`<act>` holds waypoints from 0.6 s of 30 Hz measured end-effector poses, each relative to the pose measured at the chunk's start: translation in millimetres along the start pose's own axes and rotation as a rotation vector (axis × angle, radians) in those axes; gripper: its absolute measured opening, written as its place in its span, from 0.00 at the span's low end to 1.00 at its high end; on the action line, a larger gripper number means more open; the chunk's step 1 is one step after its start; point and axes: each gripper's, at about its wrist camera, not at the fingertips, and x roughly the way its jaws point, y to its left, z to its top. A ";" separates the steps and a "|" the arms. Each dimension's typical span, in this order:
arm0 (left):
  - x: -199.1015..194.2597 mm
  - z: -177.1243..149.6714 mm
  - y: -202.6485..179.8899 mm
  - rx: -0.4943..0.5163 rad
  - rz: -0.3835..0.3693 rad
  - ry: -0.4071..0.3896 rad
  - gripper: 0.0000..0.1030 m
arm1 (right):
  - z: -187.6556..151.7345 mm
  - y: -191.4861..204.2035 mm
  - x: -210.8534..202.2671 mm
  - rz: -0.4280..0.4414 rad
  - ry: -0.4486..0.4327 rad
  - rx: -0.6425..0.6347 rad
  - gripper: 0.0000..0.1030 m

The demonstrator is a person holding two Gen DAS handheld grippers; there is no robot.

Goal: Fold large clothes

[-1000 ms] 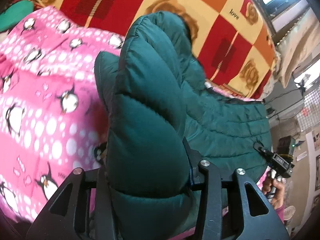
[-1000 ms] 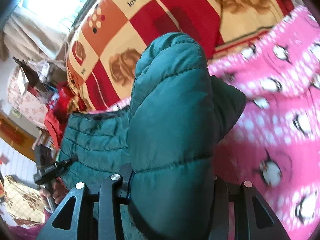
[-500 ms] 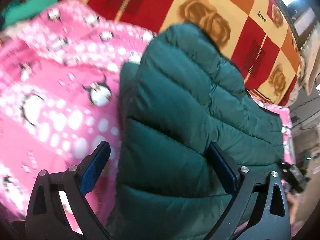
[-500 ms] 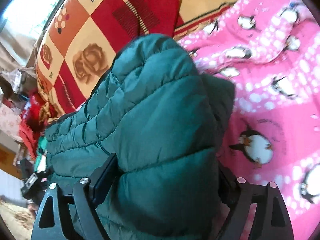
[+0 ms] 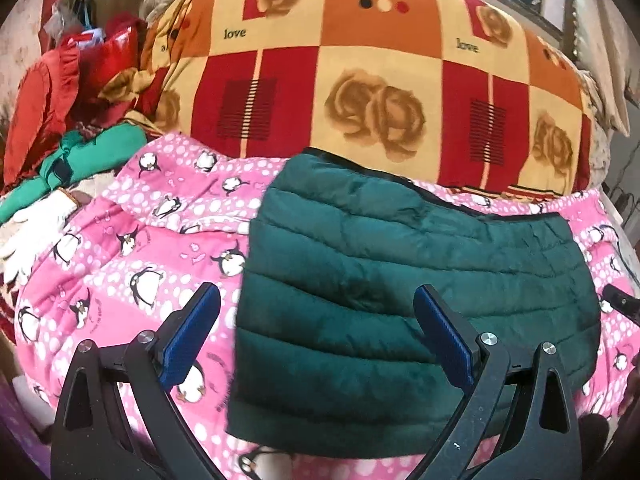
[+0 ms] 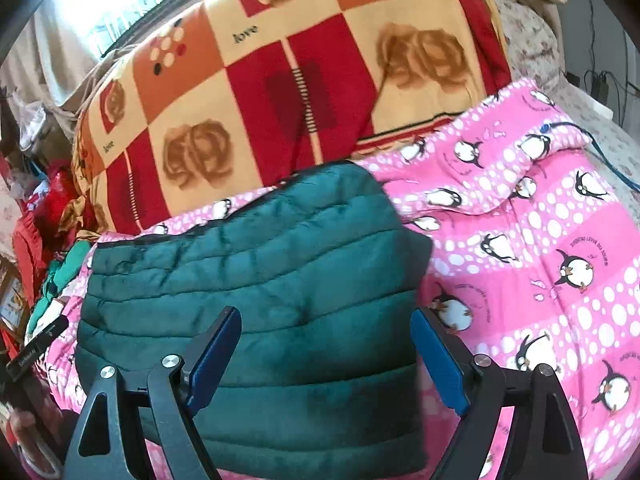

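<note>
A dark green quilted puffer jacket (image 5: 400, 280) lies folded flat on a pink penguin-print blanket (image 5: 132, 256). My left gripper (image 5: 316, 340) is open and empty, held above the jacket's left edge. In the right wrist view the same jacket (image 6: 256, 280) lies on the blanket (image 6: 540, 248), and my right gripper (image 6: 324, 352) is open and empty above the jacket's right part. The right gripper's tip shows at the right edge of the left wrist view (image 5: 620, 304).
A red, orange and cream rose-patterned blanket (image 5: 360, 80) is heaped behind the jacket. A pile of red and green clothes (image 5: 72, 120) and a white glove (image 5: 32, 224) lie at the left. Cables (image 6: 600, 80) run along the far right wall.
Both grippers were shut on the jacket's folded-over part a second ago. They opened, let it drop flat onto the blanket, and pulled back and up.
</note>
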 end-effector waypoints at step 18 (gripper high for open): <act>-9.5 -34.2 -43.8 0.069 0.033 -0.004 0.95 | -44.8 92.4 9.2 -0.069 -0.043 -0.148 0.83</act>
